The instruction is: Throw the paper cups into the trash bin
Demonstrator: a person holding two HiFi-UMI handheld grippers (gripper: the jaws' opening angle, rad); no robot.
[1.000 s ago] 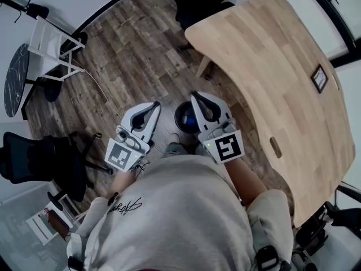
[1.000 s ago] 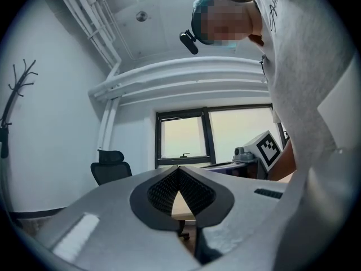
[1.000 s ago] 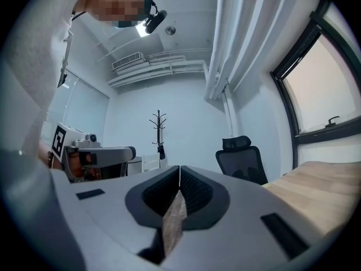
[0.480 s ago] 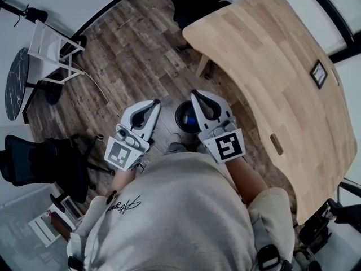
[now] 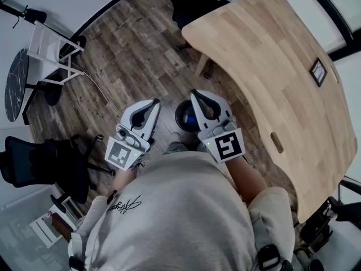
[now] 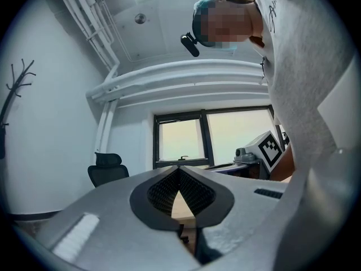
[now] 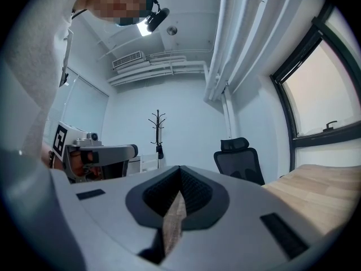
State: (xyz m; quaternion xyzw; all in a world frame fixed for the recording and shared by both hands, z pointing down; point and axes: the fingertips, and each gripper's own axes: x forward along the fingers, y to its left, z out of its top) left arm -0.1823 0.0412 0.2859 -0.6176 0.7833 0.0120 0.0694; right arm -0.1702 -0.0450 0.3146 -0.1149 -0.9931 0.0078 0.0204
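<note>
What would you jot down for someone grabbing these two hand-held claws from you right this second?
Left gripper: shut, empty.
Right gripper: shut, empty.
Trash bin: dark, round, on the floor just ahead, between the two grippers and beside the table.
Paper cups: none in any view, neither on the table nor in the jaws.
Done: possibly all of it, but the bin's contents cannot be made out.
Left: look round for any remaining cups.
</note>
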